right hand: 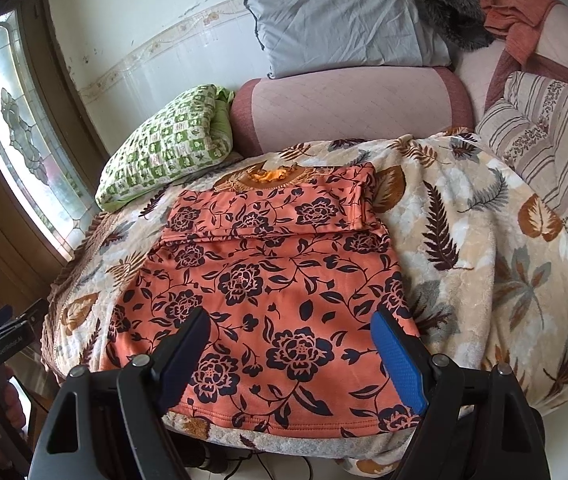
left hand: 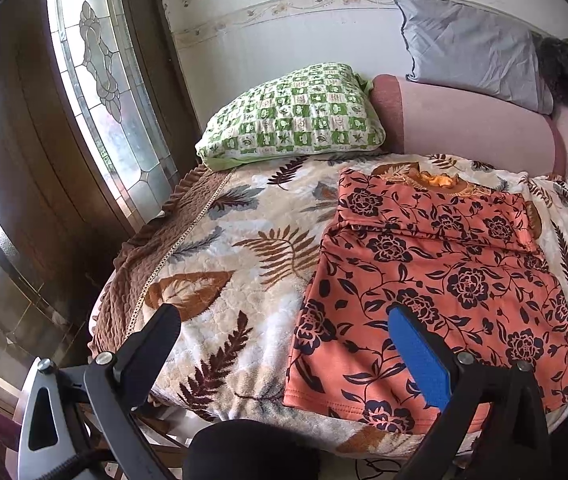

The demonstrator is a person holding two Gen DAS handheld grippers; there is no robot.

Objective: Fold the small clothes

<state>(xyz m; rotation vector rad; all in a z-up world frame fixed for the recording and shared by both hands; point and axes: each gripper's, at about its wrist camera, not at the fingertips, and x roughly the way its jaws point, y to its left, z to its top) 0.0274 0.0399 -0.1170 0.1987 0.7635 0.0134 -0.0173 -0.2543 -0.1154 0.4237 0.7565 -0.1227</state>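
The shirt is lying flat on the blanket, centre of the right wrist frame, its sleeves already folded across the top below the collar. Both grippers are hovering over the near hem, empty. The right gripper is standing with jaws wide apart above the lower cloth; the left gripper is likewise spread, straddling the shirt's left edge. Judgement: the sleeve step is done; the next move calls for pinching the hem corners and carrying them toward the collar.
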